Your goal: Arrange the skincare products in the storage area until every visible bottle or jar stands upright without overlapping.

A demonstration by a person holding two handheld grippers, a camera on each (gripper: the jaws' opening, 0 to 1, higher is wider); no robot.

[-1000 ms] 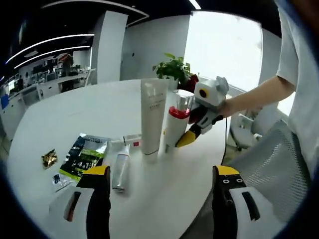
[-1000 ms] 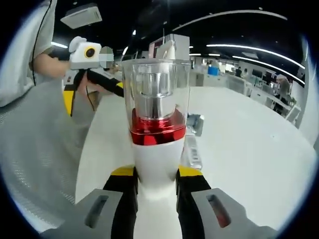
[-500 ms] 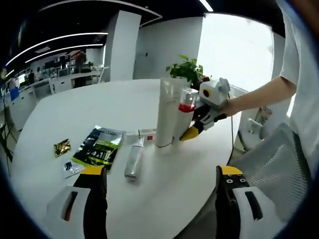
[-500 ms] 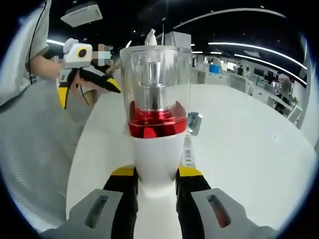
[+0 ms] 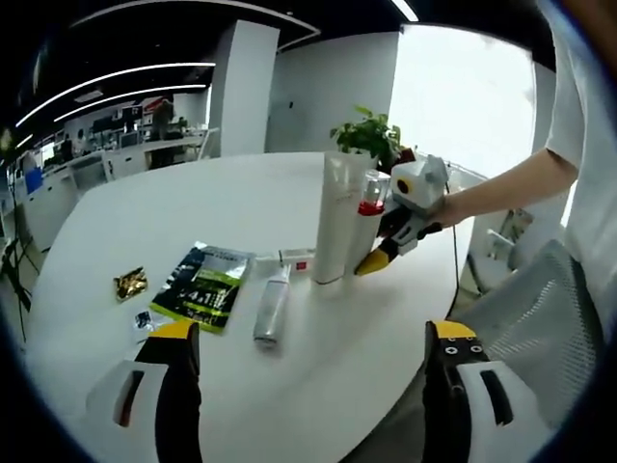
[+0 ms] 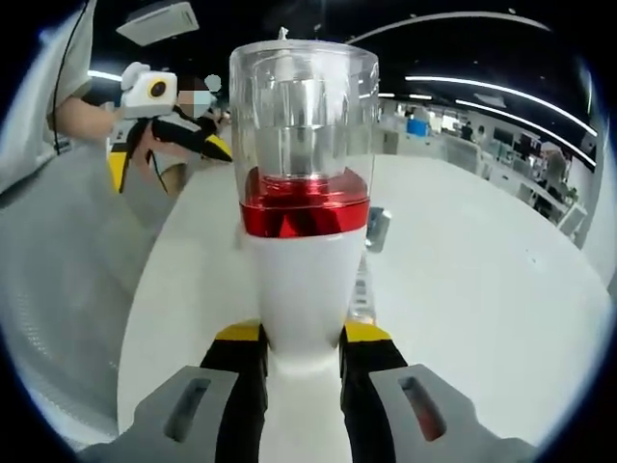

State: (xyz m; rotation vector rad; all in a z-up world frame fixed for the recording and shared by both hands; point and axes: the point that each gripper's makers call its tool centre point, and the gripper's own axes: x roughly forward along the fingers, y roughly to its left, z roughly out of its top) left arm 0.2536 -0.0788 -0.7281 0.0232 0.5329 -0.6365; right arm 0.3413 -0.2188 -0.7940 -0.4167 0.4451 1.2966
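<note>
- Over the last second the left gripper has drawn back from the group of products, so the whole cluster sits smaller and further off in its view, while the pump bottle has stayed clamped in the right gripper and has been brought close beside the tall tube.
- Left gripper view: the left gripper (image 5: 308, 371) hangs over the near edge of the white worktop (image 5: 174, 207) with its jaws spread wide and nothing between them; I'd say it is waiting out of the way while the other hand works.
- Further along the worktop the tall white tube (image 5: 336, 217) stands upright on its cap, and just beside it the pump bottle (image 5: 365, 224), white with a red band and clear cap, is held upright by the right gripper (image 5: 384, 253), reaching in from the right on the person's arm.
- A small silver bottle (image 5: 272, 308) lies on its side near the tube, with a slim white box (image 5: 292, 258) behind it, a dark sachet (image 5: 204, 286) flat to the left and a gold wrapper (image 5: 130, 283) beyond that. A potted plant (image 5: 368, 135) stands at the far edge.
- The lying bottle looks like the obvious piece left to stand up.
- Right gripper view: the right gripper (image 6: 301, 352) has its jaws closed on the white lower body of the pump bottle (image 6: 303, 193), gripping low, presumably so it stays vertical as its base is set down.
- The left gripper (image 6: 159, 121) shows at upper left, well apart.
</note>
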